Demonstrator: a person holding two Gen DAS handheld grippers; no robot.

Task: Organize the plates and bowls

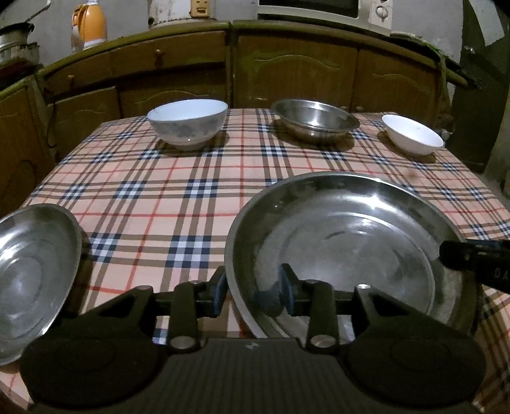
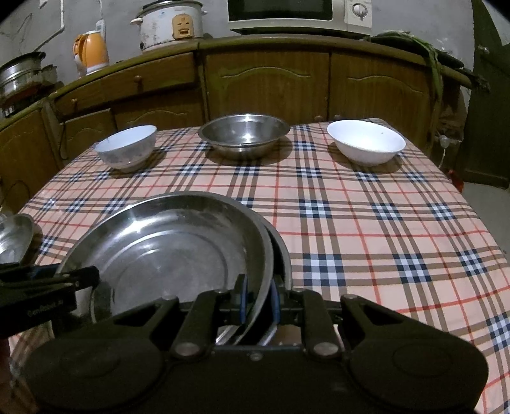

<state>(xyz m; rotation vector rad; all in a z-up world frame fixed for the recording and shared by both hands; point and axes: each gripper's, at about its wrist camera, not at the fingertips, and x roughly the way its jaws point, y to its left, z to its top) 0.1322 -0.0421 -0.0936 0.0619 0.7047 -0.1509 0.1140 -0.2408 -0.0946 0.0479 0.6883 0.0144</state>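
Note:
A large steel plate (image 1: 350,242) lies at the near edge of the checked table; in the right wrist view it (image 2: 165,251) sits tilted on a second steel plate (image 2: 282,251) beneath it. My left gripper (image 1: 253,291) has its jaws around the plate's left rim with a gap. My right gripper (image 2: 258,299) is shut on the plate's right rim. A smaller steel plate (image 1: 32,280) lies at the near left. At the far edge stand a blue-patterned bowl (image 1: 188,122), a steel bowl (image 1: 315,122) and a white bowl (image 1: 412,133).
The checked tablecloth (image 2: 366,223) covers the whole table. Wooden cabinets (image 2: 271,79) run behind it with a rice cooker (image 2: 170,24), an orange kettle (image 2: 91,51) and a microwave (image 2: 296,16) on top. A dark door (image 2: 487,111) stands at the right.

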